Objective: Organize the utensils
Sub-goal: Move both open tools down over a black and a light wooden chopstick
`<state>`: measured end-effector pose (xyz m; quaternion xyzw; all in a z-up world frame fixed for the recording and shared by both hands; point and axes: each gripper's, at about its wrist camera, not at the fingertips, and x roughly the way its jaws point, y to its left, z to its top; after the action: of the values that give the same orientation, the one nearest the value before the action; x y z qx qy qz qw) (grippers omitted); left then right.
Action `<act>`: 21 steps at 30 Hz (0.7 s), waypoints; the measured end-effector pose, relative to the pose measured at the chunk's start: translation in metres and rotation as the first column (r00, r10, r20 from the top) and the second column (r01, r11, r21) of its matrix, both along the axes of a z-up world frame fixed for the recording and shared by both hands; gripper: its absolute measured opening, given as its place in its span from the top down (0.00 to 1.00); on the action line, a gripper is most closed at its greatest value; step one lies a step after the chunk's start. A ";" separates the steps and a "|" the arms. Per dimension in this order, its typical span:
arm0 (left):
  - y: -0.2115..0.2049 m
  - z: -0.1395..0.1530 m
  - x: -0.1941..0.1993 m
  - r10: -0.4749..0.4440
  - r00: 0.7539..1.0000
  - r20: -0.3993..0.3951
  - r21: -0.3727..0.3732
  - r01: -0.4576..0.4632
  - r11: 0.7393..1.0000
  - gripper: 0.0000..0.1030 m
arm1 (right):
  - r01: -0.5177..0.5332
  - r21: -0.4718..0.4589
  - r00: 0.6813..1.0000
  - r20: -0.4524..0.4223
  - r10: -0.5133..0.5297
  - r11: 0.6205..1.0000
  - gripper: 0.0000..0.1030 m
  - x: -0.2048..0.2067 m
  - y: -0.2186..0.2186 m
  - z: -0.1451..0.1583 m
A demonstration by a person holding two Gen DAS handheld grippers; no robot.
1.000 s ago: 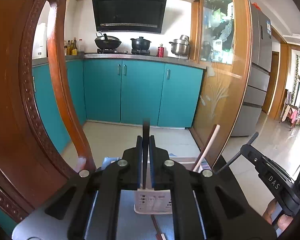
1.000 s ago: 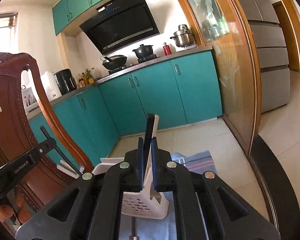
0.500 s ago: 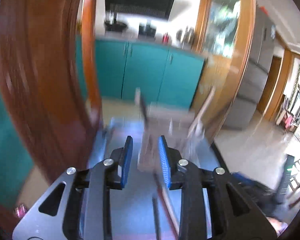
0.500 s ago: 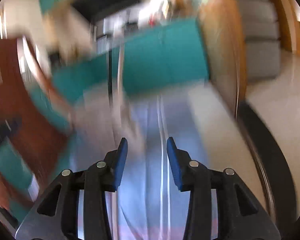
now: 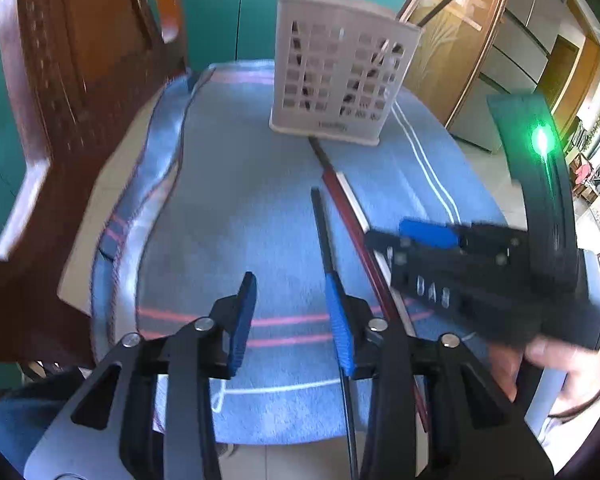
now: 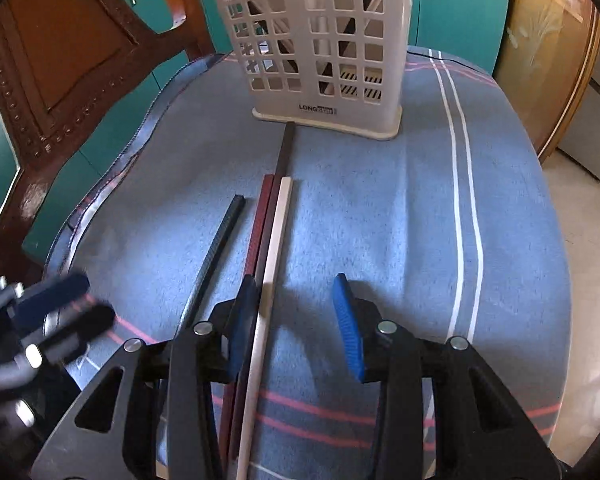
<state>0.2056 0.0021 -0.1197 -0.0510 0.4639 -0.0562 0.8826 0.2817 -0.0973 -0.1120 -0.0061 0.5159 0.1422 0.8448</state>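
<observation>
We read "LONG" on a small label at the foot of the white utensil basket [image 6: 320, 52], low on its front wall; the darker second half of that label is too small to make out. In the left wrist view the same label is only a blur. On the black body of the right gripper [image 5: 432, 236] we see pale letters, upside down, reading "DAS".

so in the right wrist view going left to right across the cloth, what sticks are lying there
black chopstick → dark red chopstick → dark brown chopstick → white chopstick, all lying on the blue cloth, pointing toward the white basket.
</observation>
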 end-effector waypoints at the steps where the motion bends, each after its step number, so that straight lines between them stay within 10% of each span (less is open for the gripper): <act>1: 0.001 -0.003 -0.003 -0.002 1.000 -0.006 -0.001 0.002 1.000 0.61 | 0.006 -0.002 1.000 -0.001 -0.006 1.000 0.66 0.002 0.001 -0.001; 10: -0.018 -0.023 -0.013 -0.054 0.997 -0.055 0.001 0.055 0.999 0.59 | 0.011 -0.138 1.000 0.016 -0.009 0.990 0.79 0.028 0.016 -0.006; 16: -0.019 -0.032 -0.012 -0.049 0.996 -0.073 0.020 0.050 0.999 0.60 | 0.068 -0.070 0.998 -0.004 -0.069 0.995 0.94 0.030 -0.009 -0.006; 21: -0.007 -0.032 -0.002 0.015 0.998 -0.060 0.042 -0.012 0.999 0.79 | 0.178 -0.011 0.984 -0.018 -0.178 0.984 0.94 0.032 -0.044 -0.007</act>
<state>0.2040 -0.0053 -0.1520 -0.0372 0.4909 -0.0390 0.8695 0.3140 -0.1418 -0.1187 0.0373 0.5229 0.0639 0.8491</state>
